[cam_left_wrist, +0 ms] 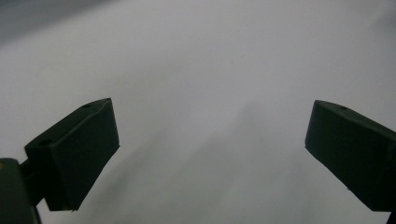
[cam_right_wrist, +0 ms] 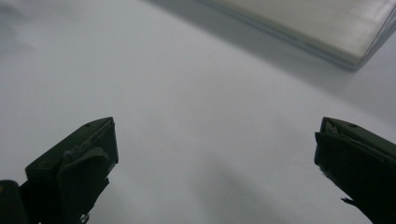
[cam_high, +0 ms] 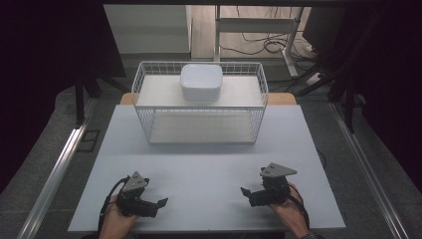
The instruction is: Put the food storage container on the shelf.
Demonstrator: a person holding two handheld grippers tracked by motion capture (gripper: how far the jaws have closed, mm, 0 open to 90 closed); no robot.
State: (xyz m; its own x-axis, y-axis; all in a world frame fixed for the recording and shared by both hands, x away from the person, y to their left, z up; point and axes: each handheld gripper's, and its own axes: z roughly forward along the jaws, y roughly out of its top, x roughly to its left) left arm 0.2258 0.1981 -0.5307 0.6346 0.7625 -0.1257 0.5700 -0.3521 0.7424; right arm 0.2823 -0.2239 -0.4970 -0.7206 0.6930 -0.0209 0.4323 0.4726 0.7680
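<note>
While one white bowl [cam_high: 201, 82] sits upside down on the upper shelf of the single wire rack [cam_high: 144, 84], both grippers lie far from it at the near edge of the table [cam_high: 209, 169]. That bowl is the sole dish in the high view, a rounded square shape resting roughly at the middle of the shelf's width, toward the back, apart from the rack's mesh walls on either side. Below it the rack has a second, lower shelf, bare and pale, so two shelves in all.

Two grippers are counted, one per hand. Seen from above, the left gripper [cam_high: 158, 204] rests low on the table at the near left, its jaws pointing inward to the right; the right gripper [cam_high: 246, 193] lies at the near right, jaws pointing inward to the left, so the two face each other across a stretch of bare table. Each carries one grey three-cornered plate on top.

Along the left gripper [cam_left_wrist: 210, 140], the two black jaws stand wide apart with nothing between them but the table surface. Along the right gripper [cam_right_wrist: 215, 149], the jaws are likewise spread wide and hold nothing; a corner of the rack's base [cam_right_wrist: 336, 28] shows at the upper right, well beyond the fingertips.

The bowl is well apart from both pairs of fingers, up and across the table from them.
</note>
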